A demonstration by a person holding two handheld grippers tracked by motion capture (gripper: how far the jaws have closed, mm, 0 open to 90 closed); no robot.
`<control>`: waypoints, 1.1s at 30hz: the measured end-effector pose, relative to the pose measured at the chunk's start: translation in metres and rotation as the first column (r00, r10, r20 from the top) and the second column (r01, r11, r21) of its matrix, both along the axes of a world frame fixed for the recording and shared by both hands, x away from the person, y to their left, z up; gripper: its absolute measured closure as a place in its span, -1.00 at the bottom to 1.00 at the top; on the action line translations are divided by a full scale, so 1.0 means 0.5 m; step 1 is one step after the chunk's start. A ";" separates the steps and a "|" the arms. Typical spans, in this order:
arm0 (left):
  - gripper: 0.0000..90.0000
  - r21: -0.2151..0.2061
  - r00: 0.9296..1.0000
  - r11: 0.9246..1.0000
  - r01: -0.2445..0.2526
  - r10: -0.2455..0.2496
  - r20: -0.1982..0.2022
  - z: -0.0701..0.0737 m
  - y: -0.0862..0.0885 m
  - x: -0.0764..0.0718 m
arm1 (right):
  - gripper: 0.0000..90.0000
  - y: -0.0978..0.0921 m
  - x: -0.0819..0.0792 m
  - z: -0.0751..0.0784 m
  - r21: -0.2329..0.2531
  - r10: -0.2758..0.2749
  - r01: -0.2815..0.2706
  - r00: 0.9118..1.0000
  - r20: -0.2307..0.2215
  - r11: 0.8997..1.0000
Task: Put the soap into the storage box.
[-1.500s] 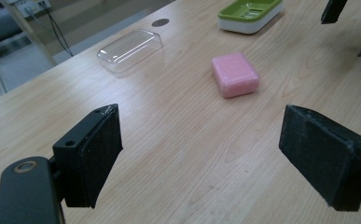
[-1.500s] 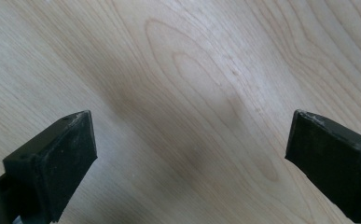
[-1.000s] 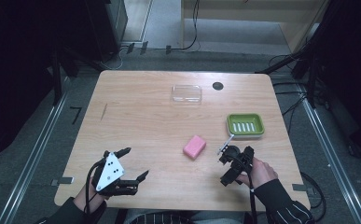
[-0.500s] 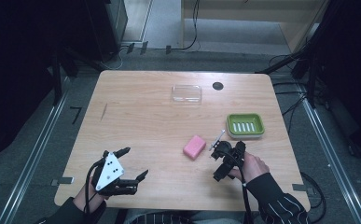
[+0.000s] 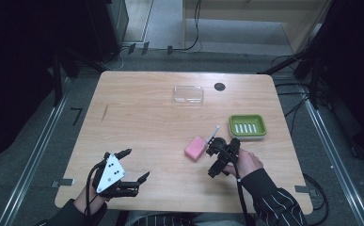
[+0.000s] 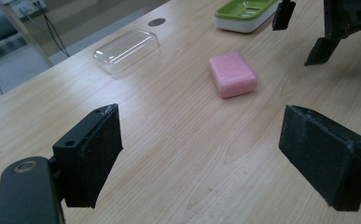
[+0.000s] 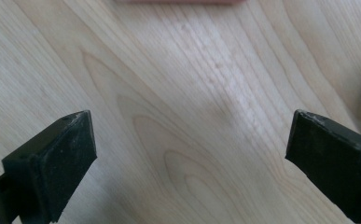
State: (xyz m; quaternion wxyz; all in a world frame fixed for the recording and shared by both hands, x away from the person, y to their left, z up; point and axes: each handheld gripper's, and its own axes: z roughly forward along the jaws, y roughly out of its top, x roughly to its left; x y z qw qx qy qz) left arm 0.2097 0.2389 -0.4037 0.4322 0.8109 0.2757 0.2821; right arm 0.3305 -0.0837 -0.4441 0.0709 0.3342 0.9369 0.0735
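A pink bar of soap (image 5: pixel 195 148) (image 6: pixel 232 73) lies flat on the wooden table (image 5: pixel 142 117), a little right of centre. My right gripper (image 5: pixel 211 161) (image 7: pixel 194 163) is just right of the soap, tilted down at the bare wood, jaws wide open and holding nothing. In the right gripper view, a sliver of the soap (image 7: pixel 178 1) shows at the top edge. My left gripper (image 5: pixel 135 165) (image 6: pixel 211 158) rests open near the front left edge, facing the soap from well back. The right gripper (image 6: pixel 329 28) also appears in the left gripper view.
A green soap dish (image 5: pixel 248 126) (image 6: pixel 243 11) sits right of and beyond the soap. A clear plastic lid (image 5: pixel 188 94) (image 6: pixel 127 49) lies toward the far side, with a round black hole (image 5: pixel 219 86) in the tabletop beside it.
My right gripper has moved left, from in front of the green dish to right beside the soap. The left gripper has stayed put.
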 end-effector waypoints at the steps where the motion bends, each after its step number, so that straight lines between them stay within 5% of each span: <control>1: -0.69 0.002 1.000 1.000 -0.001 0.001 0.001 0.000 0.001 0.000 | -0.96 0.004 0.001 0.001 0.000 -0.005 0.005 1.000 0.001 1.000; 33: -0.69 -0.001 1.000 1.000 -0.008 0.008 0.002 0.000 0.005 -0.003 | -1.00 0.084 0.083 0.009 0.039 0.011 -0.011 1.000 -0.022 0.999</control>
